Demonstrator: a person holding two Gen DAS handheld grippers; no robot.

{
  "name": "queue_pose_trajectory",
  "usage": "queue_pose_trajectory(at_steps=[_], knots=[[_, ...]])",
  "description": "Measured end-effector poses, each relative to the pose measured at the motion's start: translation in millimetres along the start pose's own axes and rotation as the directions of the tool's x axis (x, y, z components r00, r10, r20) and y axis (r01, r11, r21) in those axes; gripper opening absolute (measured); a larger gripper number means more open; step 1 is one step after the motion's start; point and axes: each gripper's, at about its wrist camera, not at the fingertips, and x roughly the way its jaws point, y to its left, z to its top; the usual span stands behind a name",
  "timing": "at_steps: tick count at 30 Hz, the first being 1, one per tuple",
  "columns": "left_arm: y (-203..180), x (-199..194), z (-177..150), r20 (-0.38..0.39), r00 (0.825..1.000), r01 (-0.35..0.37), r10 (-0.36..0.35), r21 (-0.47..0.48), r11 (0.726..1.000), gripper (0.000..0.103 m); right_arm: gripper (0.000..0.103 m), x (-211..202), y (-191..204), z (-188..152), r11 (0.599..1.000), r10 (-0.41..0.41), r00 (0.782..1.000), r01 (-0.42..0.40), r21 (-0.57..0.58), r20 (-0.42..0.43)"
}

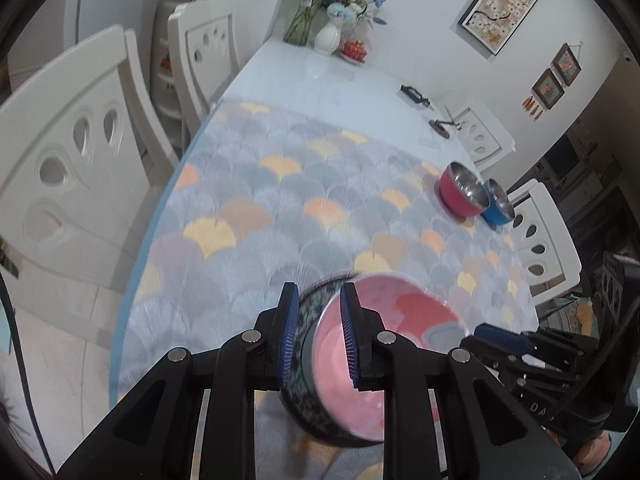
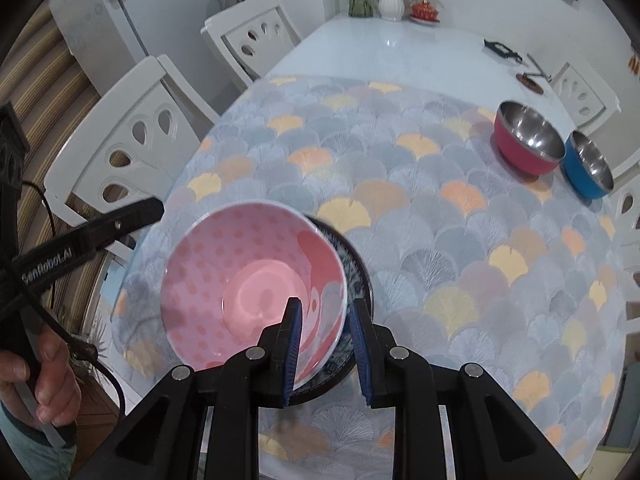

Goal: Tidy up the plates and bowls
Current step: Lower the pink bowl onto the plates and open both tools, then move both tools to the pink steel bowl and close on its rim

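A pink dotted bowl (image 2: 248,280) sits tilted inside a dark patterned bowl (image 2: 358,276) near the table's front edge. My left gripper (image 1: 318,332) straddles the near rims of both bowls (image 1: 360,360), its jaws partly apart. My right gripper (image 2: 325,344) straddles the pink bowl's right rim with a wide gap between its jaws, and it also shows in the left wrist view (image 1: 504,340). A red steel bowl (image 2: 526,140) and a blue steel bowl (image 2: 588,168) stand side by side at the far right, also seen in the left wrist view as the red bowl (image 1: 462,194) and the blue bowl (image 1: 498,202).
The table (image 2: 400,52) has a fan-patterned cloth (image 2: 440,220). Flower vases (image 2: 390,0) and a red pot (image 2: 425,10) stand at the far end. Small dark tools (image 2: 502,49) lie at the far right. White chairs (image 2: 132,132) line the left side and more chairs (image 1: 536,232) the right.
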Motion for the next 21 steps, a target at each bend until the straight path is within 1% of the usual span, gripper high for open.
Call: queue_pose_trajectory(at_steps=[4,10,12,13,15,16,17,19,21], knots=[[-13,-8,20,0.042,0.999,0.01,-0.011,0.03,0.999,0.019,0.023,-12,-5,6,1.0,-0.017,0.999,0.017,-0.006,0.034],[-50,-14,55,0.1,0.994,0.036,-0.047,0.108,0.993,0.019,0.023,-32,-34,22,0.998,-0.055,0.995,0.052,0.026,0.088],[-63,-13,67,0.113,0.991,0.05,-0.065,0.135,0.99,0.019,0.023,-40,-49,30,0.996,-0.074,0.991,0.069,0.05,0.11],[-73,-12,75,0.122,0.99,0.056,-0.076,0.157,0.986,0.021,0.024,-43,-57,33,0.995,-0.081,0.99,0.074,0.063,0.119],[-92,-9,89,0.133,0.987,0.065,-0.093,0.198,0.978,0.025,0.028,-50,-77,40,0.991,-0.097,0.986,0.084,0.103,0.132],[-104,-6,97,0.136,0.985,0.07,-0.103,0.222,0.972,0.03,0.033,-53,-91,43,0.987,-0.108,0.984,0.089,0.131,0.139],[-116,-3,105,0.139,0.984,0.076,-0.113,0.245,0.967,0.03,0.036,-56,-102,46,0.984,-0.117,0.983,0.095,0.153,0.145],[-135,5,117,0.129,0.983,0.092,-0.132,0.279,0.956,0.03,0.038,-61,-127,51,0.973,-0.14,0.978,0.107,0.203,0.153],[-157,15,125,0.104,0.982,0.115,-0.156,0.325,0.939,0.03,0.038,-64,-149,55,0.964,-0.153,0.976,0.113,0.241,0.155]])
